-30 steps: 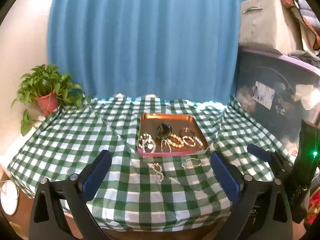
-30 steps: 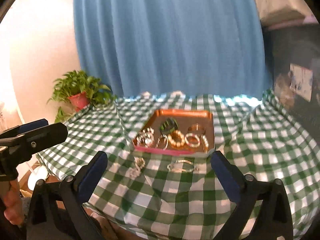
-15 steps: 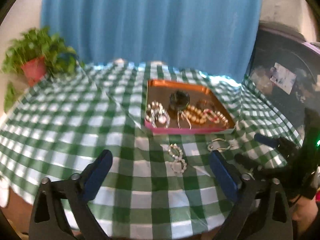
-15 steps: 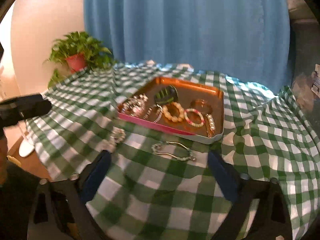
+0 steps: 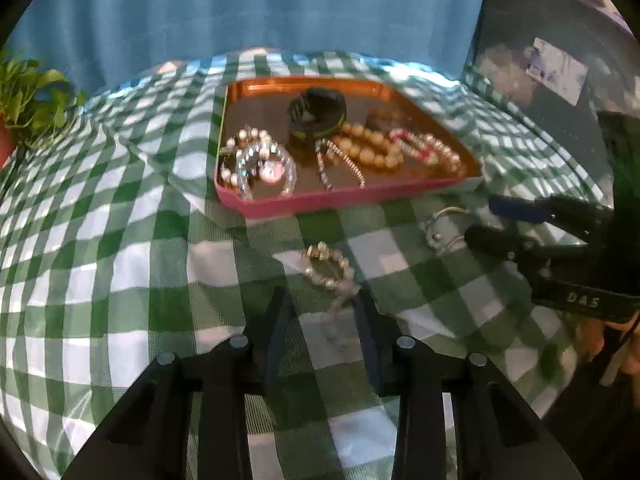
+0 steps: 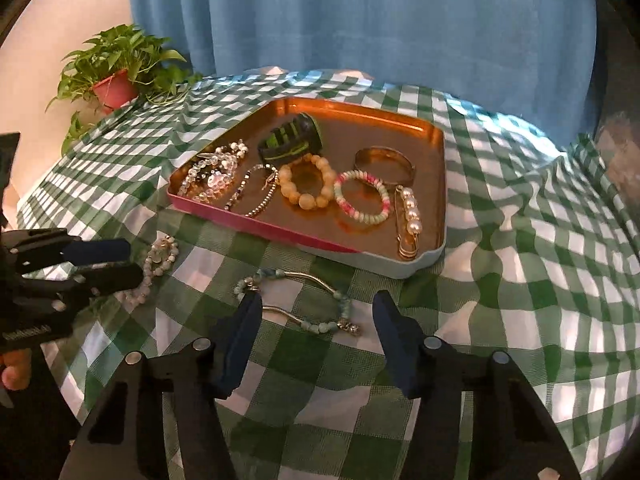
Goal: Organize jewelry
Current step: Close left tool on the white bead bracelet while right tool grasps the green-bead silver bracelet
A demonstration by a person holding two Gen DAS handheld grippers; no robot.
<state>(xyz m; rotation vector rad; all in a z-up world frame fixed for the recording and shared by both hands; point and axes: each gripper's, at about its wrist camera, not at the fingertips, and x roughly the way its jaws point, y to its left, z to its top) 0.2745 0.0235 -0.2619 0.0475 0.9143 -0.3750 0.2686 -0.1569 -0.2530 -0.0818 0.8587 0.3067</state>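
A pink-sided copper tray [image 5: 304, 204] [image 6: 256, 224] holds several bracelets on the green checked cloth. In front of it lie two loose bracelets. The pale beaded bracelet [image 5: 328, 268] [image 6: 160, 256] has its near end between the tips of my left gripper [image 5: 320, 304] [image 6: 132, 262], whose jaws are closing; the pads do not press on it. The turquoise-and-silver bracelet [image 6: 296, 296] [image 5: 444, 232] lies between the fingers of my right gripper [image 6: 316, 304] [image 5: 484, 220], which is also closing, with gaps on both sides.
A potted plant [image 6: 114, 90] stands at the table's far left corner. A blue curtain [image 6: 360, 20] hangs behind, and dark furniture [image 5: 560, 80] is to the right. The cloth [image 6: 520, 240] is rumpled right of the tray. Hands [image 5: 592, 336] hold both grippers.
Both grippers have come down and forward toward the cloth, each over a loose bracelet. Their jaws have narrowed from wide apart to a much smaller gap.
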